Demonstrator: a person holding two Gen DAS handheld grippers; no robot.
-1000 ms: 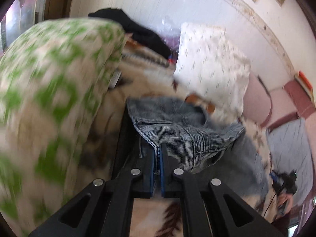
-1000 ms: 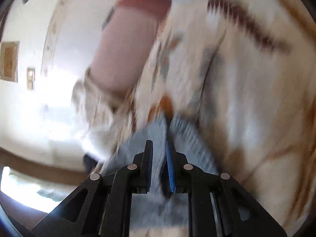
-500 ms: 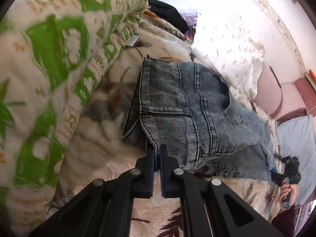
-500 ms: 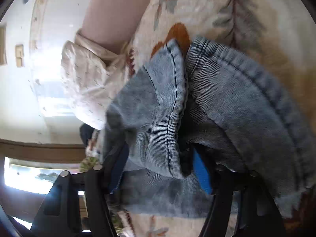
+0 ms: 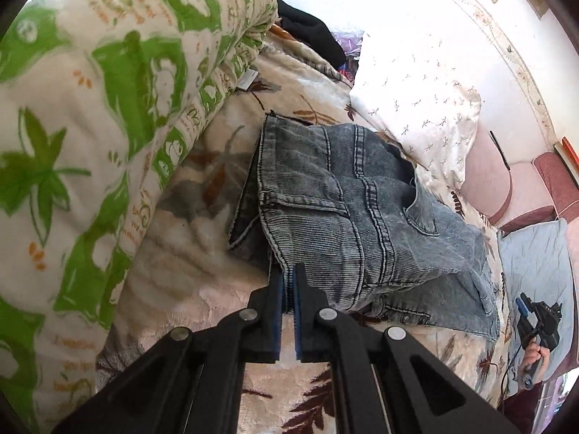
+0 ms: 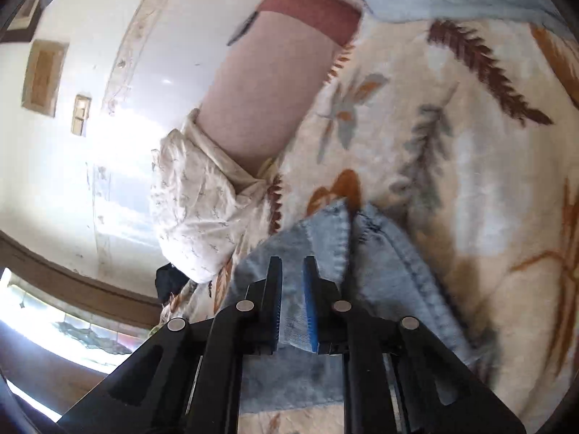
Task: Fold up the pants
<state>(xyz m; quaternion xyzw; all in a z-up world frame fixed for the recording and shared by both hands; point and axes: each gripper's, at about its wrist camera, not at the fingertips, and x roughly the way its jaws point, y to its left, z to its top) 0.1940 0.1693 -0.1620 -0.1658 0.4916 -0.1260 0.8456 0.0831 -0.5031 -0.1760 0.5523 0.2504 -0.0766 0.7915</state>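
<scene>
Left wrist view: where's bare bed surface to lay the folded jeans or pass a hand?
Free: leaf-print blanket between the green quilt and the jeans, and the strip below the jeans toward the camera. Crowded: the white pillow borders the jeans beyond; the light blue pillow fills the right edge. Left gripper grips the jeans' edge.

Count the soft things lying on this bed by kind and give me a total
Jeans: 1, gripped by the left gripper, with the right gripper at the other end
White pillow with small prints: 1
Green and white blanket: 1
Black garment: 1
Light blue cushion: 1
Total: 5
</scene>
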